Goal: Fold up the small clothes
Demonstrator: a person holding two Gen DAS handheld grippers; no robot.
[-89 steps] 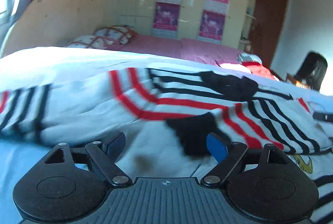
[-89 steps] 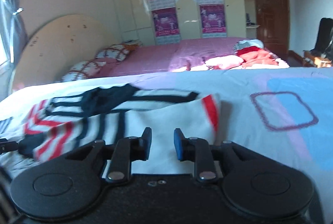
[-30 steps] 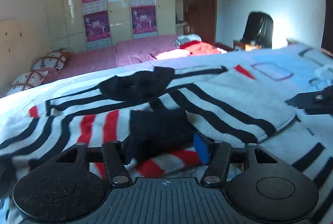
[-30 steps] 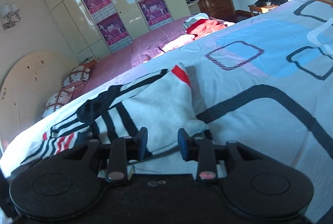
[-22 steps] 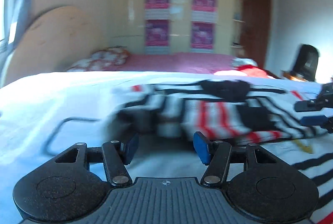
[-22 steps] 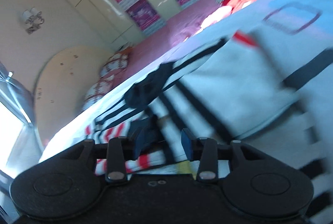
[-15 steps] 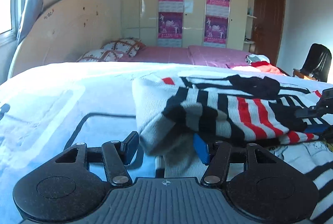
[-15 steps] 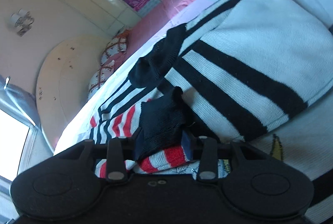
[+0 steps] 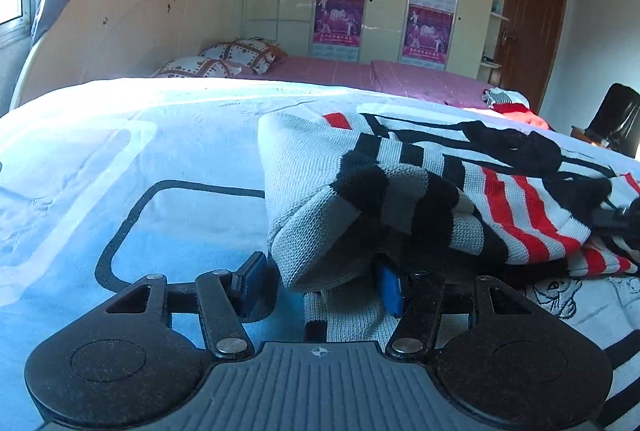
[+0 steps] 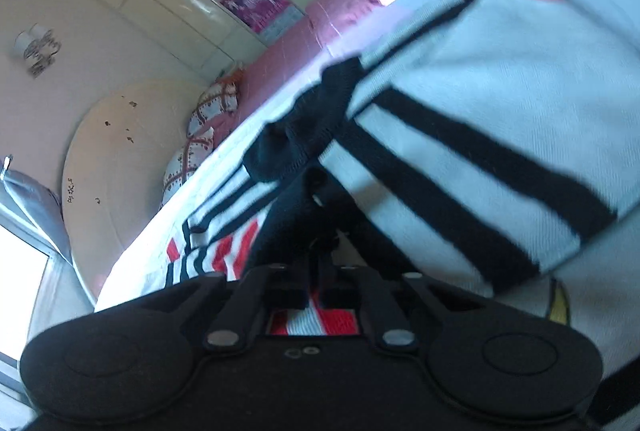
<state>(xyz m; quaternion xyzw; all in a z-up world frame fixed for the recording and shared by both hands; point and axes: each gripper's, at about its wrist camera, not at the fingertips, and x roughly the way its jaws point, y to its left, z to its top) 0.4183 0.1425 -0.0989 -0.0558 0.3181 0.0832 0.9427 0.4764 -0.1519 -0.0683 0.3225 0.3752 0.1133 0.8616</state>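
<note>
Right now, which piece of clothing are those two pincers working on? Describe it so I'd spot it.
Look at the near bed's pale blue cover. On it lies a white knitted sweater. Its black and red stripes set it apart from the orange-red clothes heaped on the pink bed behind.

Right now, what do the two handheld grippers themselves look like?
Both are matte black. The left gripper has blue pads on its fingers, linkage arms with silver rivets, two rounded lobes with circular recesses, and a ribbed grey centre plate bearing a small crosshair mark. The right gripper shares that shape, but its centre is smooth black.
</note>
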